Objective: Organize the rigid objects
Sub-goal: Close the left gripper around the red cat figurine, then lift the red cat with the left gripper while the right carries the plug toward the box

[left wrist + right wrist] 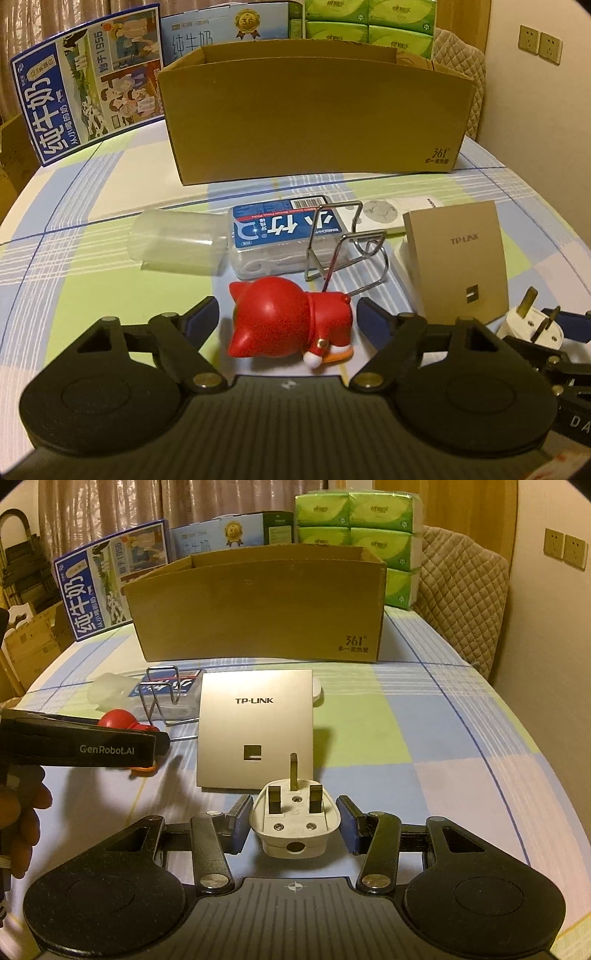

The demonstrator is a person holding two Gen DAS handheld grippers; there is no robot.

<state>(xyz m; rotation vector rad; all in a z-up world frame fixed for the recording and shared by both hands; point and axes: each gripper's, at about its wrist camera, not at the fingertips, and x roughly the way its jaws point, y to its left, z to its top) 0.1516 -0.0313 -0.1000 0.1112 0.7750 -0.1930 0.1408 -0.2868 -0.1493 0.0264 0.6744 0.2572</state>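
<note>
Left gripper [288, 317] straddling the red cat figurine [286, 321], lying on its side on the checked cloth [92, 206], jaws apart with gaps on both sides and nothing gripped, probably lined up that way for an easy pinch. Right gripper [293, 821] clamped on the white plug [294, 821], prongs up toward the camera, likely gripped across the flat sides so as not to slip. Cardboard box [258, 609] open-topped straight ahead of both, looks like the drop spot, with the TP-LINK panel [255, 731], floss pick box [288, 236] and wire stand [343, 243] waiting in between.
</note>
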